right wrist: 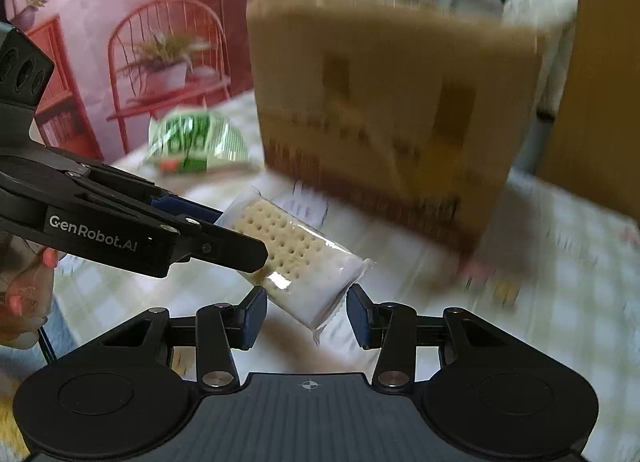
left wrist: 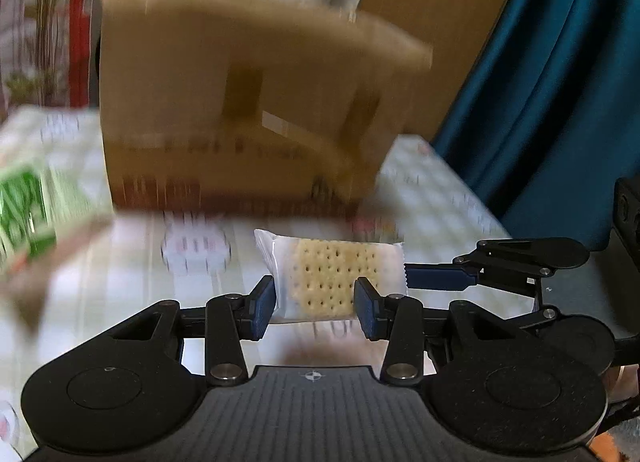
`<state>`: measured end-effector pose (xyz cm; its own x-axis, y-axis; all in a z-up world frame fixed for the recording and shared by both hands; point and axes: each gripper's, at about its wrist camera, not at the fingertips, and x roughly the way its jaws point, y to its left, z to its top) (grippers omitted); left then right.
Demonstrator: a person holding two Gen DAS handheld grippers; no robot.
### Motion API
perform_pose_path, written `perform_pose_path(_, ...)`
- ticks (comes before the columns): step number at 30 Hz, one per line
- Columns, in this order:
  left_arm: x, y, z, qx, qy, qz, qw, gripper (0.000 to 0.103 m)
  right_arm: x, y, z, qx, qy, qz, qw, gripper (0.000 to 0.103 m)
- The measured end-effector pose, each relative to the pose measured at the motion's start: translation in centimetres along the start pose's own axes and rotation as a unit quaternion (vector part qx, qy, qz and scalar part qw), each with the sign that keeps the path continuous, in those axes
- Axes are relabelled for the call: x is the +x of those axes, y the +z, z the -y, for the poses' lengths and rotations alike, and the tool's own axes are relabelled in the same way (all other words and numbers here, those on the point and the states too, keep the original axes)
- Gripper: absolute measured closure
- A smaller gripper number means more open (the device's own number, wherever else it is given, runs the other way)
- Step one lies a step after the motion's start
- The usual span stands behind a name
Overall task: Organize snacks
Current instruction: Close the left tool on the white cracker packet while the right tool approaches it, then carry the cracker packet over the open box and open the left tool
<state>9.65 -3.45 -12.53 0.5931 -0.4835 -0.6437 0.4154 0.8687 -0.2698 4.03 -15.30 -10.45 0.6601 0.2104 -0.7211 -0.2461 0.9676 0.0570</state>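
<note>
A clear packet of pale dotted crackers (left wrist: 332, 278) hangs above the table, held between both grippers. My left gripper (left wrist: 315, 302) is shut on it, one blue pad on each side of its near edge. The right gripper's finger (left wrist: 440, 278) comes in from the right and meets the packet's crimped end. In the right wrist view the packet (right wrist: 296, 258) runs diagonally. Its near end sits between the pads of my right gripper (right wrist: 306, 306), which is shut on it. The left gripper's fingers (right wrist: 224, 246) clamp its far end. A brown cardboard box (left wrist: 240, 102) stands behind, blurred.
A green and white snack bag (right wrist: 196, 142) lies on the checked tablecloth (right wrist: 560, 262), left of the cardboard box (right wrist: 392, 122). The same bag (left wrist: 24, 214) is at the far left of the left wrist view. A teal curtain (left wrist: 540, 82) hangs at the right. A person's hand (right wrist: 24, 294) holds the left gripper.
</note>
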Motion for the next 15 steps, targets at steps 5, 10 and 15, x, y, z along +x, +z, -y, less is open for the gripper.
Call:
perform_pose_path(5, -1.3, 4.2, 0.8, 0.012, 0.011, 0.045, 0.9989, 0.058, -1.3, 4.5, 0.9, -0.034, -0.016, 0.046, 0.998, 0.062)
perform_pose_path(10, -2.5, 9.0, 1.0, 0.017, 0.013, 0.09, 0.9957, 0.058, -2.3, 9.7, 2.5, -0.06, -0.033, 0.092, 0.993, 0.062)
perform_pose_path(15, -2.4, 14.2, 0.9, 0.013, 0.012, 0.118, 0.9929, 0.058, -2.4, 14.7, 4.1, -0.082, -0.048, 0.122, 0.988, 0.062)
